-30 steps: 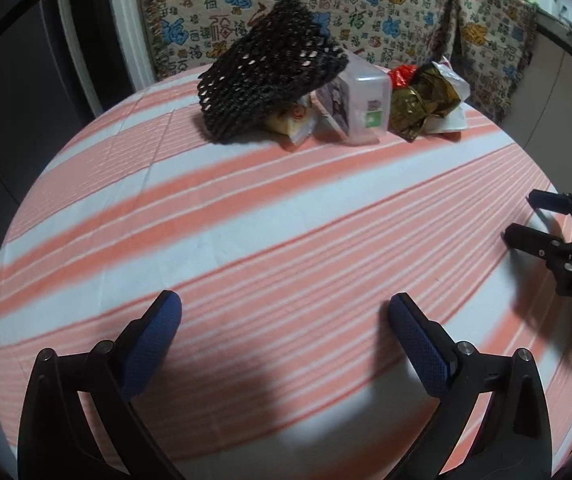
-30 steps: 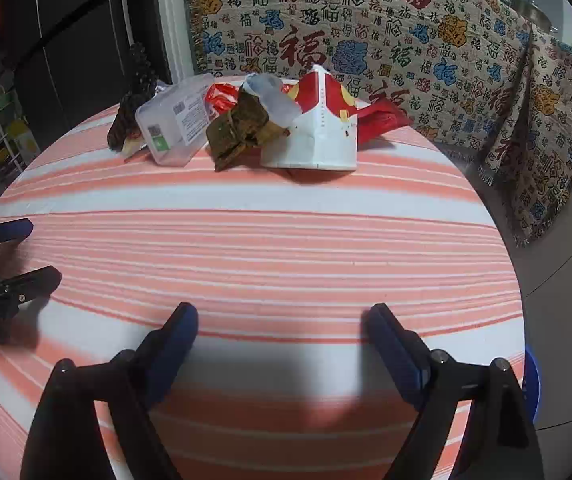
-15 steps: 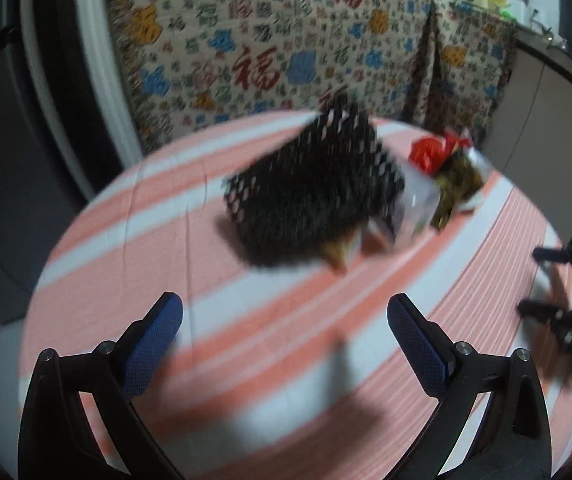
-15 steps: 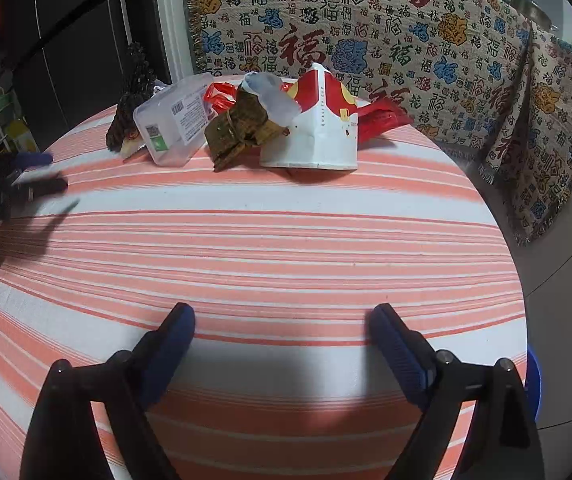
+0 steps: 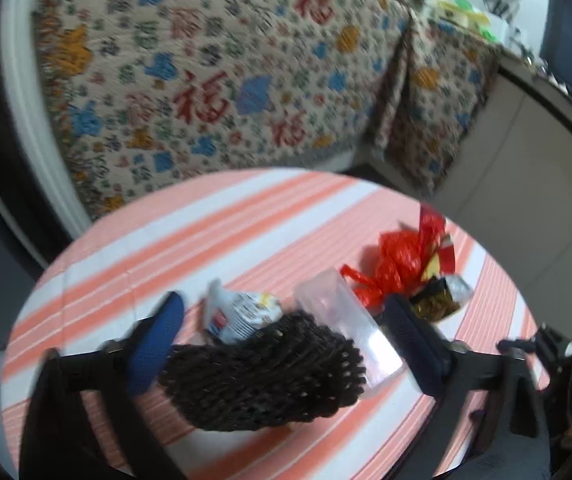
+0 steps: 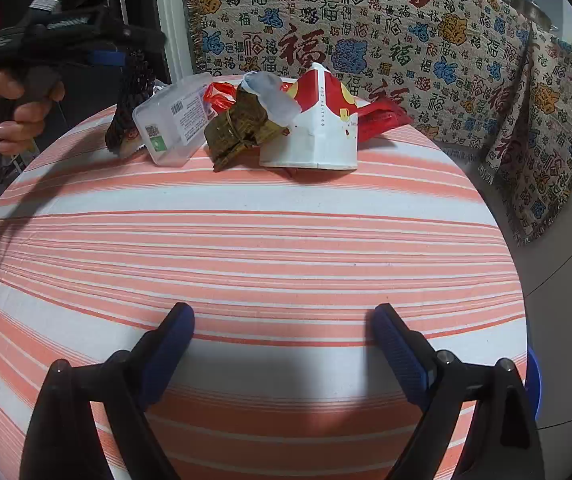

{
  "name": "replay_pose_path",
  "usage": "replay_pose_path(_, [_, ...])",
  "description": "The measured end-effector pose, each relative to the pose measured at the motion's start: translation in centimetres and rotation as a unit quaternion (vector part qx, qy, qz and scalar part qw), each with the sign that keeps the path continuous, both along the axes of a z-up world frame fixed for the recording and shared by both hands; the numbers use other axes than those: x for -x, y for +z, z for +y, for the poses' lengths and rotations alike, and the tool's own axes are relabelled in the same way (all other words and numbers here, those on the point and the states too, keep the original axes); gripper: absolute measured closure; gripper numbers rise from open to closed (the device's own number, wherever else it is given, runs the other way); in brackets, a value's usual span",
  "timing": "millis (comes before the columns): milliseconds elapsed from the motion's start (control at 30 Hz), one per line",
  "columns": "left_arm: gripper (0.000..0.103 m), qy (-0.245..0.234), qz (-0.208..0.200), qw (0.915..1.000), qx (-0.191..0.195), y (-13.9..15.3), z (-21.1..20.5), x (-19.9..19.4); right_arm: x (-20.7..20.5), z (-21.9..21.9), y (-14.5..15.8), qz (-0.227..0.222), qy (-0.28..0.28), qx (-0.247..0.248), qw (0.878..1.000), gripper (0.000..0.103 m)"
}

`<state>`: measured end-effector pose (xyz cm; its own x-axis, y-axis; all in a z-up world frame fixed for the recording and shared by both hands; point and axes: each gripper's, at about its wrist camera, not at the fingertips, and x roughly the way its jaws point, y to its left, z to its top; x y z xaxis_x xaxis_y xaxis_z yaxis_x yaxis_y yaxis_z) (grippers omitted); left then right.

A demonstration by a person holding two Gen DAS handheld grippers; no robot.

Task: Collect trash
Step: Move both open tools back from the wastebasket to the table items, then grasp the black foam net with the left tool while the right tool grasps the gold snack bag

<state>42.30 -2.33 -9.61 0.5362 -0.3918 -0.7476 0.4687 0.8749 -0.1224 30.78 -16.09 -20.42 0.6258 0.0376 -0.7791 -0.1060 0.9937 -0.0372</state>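
Left wrist view shows my left gripper (image 5: 282,330) closing around the black foam net (image 5: 264,372), which lies between my blue pads (image 5: 156,344) at about 6 o'clock of the trash pile; I cannot tell whether the pads press on it yet (the picture is blurred). My right gripper (image 6: 284,336) hangs wide and empty over the near edge of the striped table (image 6: 246,248), well apart from the pile at its 12 o'clock.

What could go wrong: the net is soft and springy, so a shallow pinch may let it slip out as I lift. It also touches the clear plastic box (image 5: 349,328) at its 2 o'clock and the small printed packet (image 5: 242,314) at its 11 o'clock, so my right pad could snag the box and drag it, or tip it toward the table edge.

Counted across both views: one foam net, one clear box, one printed packet, one red plastic bag (image 5: 395,268), one brown leaf wrap (image 6: 238,132), one red and white carton (image 6: 317,128), one red wrapper (image 6: 381,118), two grippers.
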Motion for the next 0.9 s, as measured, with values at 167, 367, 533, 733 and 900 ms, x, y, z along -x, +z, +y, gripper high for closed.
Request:
replay_pose_path(167, [0.085, -0.026, 0.015, 0.9995, 0.010, -1.1, 1.5, 4.4, 0.0, 0.0, 0.0, 0.000, 0.000, 0.000, 1.000, 0.010])
replay_pose_path(367, [0.075, -0.010, 0.022, 0.9990, 0.037, -2.9, 5.5, 13.2, 0.0, 0.0, 0.0, 0.000, 0.000, 0.000, 1.000, 0.010])
replay_pose_path(533, [0.057, -0.028, 0.062, 0.9977, 0.003, -5.4, 6.4, 17.2, 0.0, 0.0, 0.0, 0.000, 0.000, 0.000, 1.000, 0.010])
replay_pose_path(733, [0.014, 0.042, 0.031, 0.9967, 0.063, -2.5, 8.6, 19.4, 0.0, 0.0, 0.0, 0.000, -0.001, 0.000, 1.000, 0.010])
replay_pose_path(900, [0.003, 0.176, 0.016, 0.9782, 0.109, -0.2, 9.2, 17.3, 0.0, 0.0, 0.0, 0.000, -0.001, 0.000, 1.000, 0.010])
